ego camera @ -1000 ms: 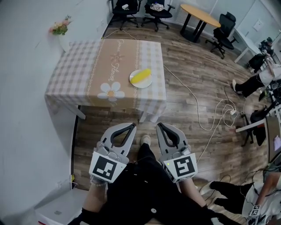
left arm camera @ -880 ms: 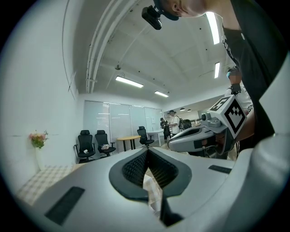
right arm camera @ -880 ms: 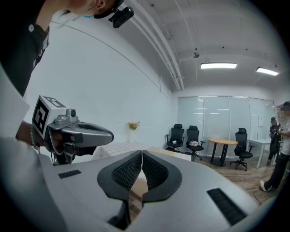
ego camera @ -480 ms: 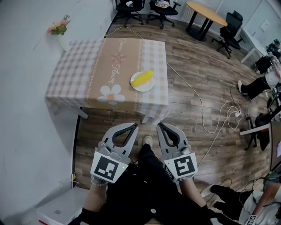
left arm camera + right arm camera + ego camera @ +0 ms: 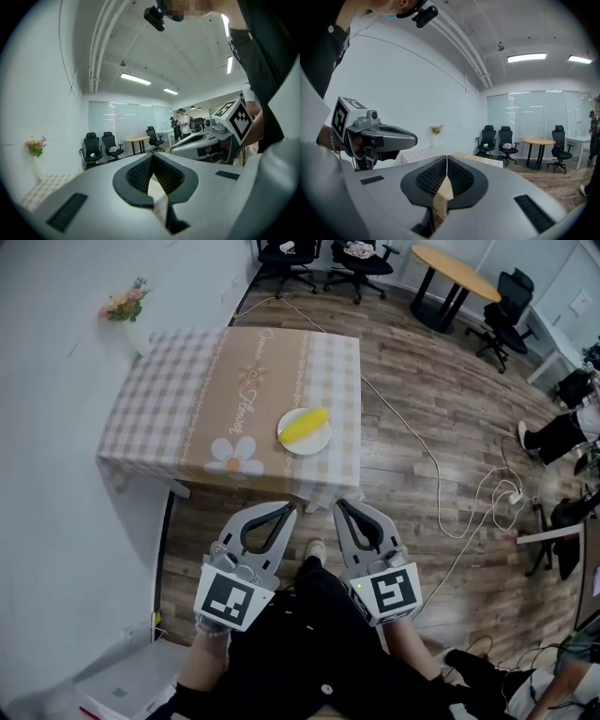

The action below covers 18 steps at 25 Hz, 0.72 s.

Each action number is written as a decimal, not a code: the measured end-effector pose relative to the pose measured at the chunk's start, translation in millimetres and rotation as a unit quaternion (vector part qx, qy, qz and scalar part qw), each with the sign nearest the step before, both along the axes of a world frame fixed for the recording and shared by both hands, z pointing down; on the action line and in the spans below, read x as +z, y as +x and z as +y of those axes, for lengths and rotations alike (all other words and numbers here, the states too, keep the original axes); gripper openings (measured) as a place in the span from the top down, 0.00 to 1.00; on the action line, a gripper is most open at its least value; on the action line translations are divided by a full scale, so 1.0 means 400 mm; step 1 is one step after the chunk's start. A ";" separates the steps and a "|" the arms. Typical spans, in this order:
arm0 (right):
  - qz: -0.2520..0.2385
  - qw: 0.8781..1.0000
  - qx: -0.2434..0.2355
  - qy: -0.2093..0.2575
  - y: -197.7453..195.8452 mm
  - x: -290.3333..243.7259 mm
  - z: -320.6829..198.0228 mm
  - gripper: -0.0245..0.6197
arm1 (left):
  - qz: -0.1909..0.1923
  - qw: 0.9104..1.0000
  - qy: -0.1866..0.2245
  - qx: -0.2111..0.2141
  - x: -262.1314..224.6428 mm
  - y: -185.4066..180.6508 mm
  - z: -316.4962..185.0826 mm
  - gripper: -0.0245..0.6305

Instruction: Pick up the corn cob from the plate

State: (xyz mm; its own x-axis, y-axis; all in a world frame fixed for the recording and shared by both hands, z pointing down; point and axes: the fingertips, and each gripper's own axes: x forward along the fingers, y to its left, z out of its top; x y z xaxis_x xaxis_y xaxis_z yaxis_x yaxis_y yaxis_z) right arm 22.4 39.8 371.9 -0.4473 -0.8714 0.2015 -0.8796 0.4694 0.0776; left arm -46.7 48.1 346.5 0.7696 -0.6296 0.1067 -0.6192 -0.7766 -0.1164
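**Both grippers shut and short of the table: the approach comes first**

Head view: the corn [image 5: 304,425] lies on the plate [image 5: 316,444], which sits on the table [image 5: 178,399] toward its near right corner, set in a little from both edges. Nothing else on the table is close to the plate. The flowers [image 5: 123,303] stand by the far left corner. Our left gripper [image 5: 288,510] and right gripper [image 5: 340,507] are side by side over the floor, just short of the table's near edge and well apart from the corn. Both pairs of jaws meet at the tips, with nothing in them.

Left gripper view: the left gripper [image 5: 152,155] has its jaws closed tip to tip, and only the empty hollow between the pads shows behind the tips. It points roughly level across the room. A strip of the table [image 5: 40,190] shows low on the left. We cannot find the plate here. The right gripper [image 5: 206,139] is close alongside.

Right gripper view: the right gripper [image 5: 446,158] is closed the same way and grips nothing. The table [image 5: 419,151] lies just beyond its tips, with the flowers [image 5: 436,129] behind. The corn does not show.

We judge that the step in hand is the approach and that no pick has started. One gripper, likely the right since the plate is nearer that side, must next go over the near edge, tilt down, open wider than the cob and straddle it across its width.
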 end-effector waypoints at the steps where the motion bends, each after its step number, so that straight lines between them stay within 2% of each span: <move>1: -0.002 1.000 -0.002 -0.001 0.009 0.000 -0.016 0.90 | 0.000 1.000 0.000 -0.002 -0.002 0.009 -0.015 0.94; 11: -0.007 1.000 -0.019 0.000 0.101 -0.015 -0.165 0.90 | 0.005 1.000 -0.010 -0.022 -0.010 0.102 -0.161 0.94; 18: -0.010 0.999 -0.030 0.001 0.164 -0.022 -0.250 0.90 | 0.000 1.000 0.003 -0.019 -0.016 0.180 -0.233 0.94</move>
